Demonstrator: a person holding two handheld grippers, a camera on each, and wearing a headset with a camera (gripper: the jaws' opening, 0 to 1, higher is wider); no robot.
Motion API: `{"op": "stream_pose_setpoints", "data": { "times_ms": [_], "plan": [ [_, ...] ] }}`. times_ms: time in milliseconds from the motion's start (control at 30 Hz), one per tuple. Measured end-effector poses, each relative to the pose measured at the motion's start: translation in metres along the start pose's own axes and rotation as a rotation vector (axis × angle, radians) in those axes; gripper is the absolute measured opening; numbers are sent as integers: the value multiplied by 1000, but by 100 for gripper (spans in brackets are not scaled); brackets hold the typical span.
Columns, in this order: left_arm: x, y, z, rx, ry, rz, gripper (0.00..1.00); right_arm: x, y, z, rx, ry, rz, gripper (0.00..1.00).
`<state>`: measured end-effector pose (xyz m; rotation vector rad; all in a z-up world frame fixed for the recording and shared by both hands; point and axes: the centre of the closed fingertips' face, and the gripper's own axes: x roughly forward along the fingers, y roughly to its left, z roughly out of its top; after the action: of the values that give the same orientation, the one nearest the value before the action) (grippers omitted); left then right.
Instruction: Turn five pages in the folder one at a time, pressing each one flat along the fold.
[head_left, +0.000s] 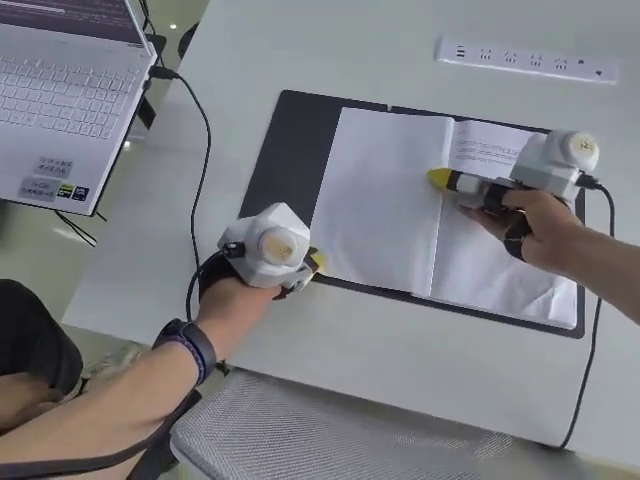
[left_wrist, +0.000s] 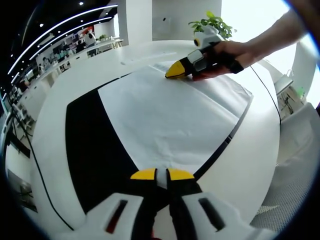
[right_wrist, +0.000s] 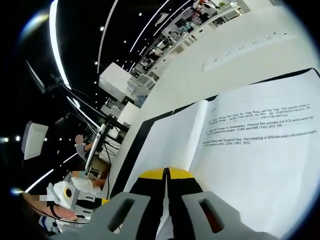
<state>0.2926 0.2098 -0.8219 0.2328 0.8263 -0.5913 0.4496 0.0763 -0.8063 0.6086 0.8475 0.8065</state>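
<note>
An open black folder lies on the white table, with a blank white left page and a printed right page. My right gripper is shut, its yellow tips resting on the fold between the two pages. In the right gripper view the shut tips sit at the crease, with the printed page to the right. My left gripper is shut and rests at the folder's near left corner. The left gripper view has its tips at the page's near edge, and the right gripper far across the paper.
An open laptop sits at the table's far left with a black cable running beside the folder. A white power strip lies at the far edge. A mesh chair back stands at the near table edge.
</note>
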Motion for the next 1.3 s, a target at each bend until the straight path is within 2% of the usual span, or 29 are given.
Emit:
{"op": "stream_pose_setpoints", "data": {
  "times_ms": [100,133,167,300,500,867,933,967,1167,1267,1300],
  "plan": [
    [0,0,0,-6,3,4,5,5,-4,9,30,-29,5,0],
    [0,0,0,-8,3,6,5,0,9,2,38,-46,-3,0],
    [1,0,0,-15,1,7,6,1,10,3,41,-52,-4,0],
    [1,0,-1,-15,1,8,7,9,-8,18,82,-88,-16,0],
    [0,-1,-1,-17,1,5,6,17,-18,36,122,-136,-26,0],
    [-1,-2,-1,-22,-2,5,6,32,-32,64,126,-142,-47,0],
    [-1,-2,-1,-24,-4,5,6,32,-38,71,182,-170,-60,0],
    [-2,-1,-1,-28,-5,6,6,33,-40,73,216,-177,-59,0],
    [-7,-4,1,-34,-5,6,6,39,-45,83,222,-185,-78,0],
    [-11,-7,3,-34,-6,6,6,37,-47,85,258,-210,-96,0],
    [-13,-8,4,-36,-7,8,6,37,-46,84,242,-213,-98,0]
  ]
}}
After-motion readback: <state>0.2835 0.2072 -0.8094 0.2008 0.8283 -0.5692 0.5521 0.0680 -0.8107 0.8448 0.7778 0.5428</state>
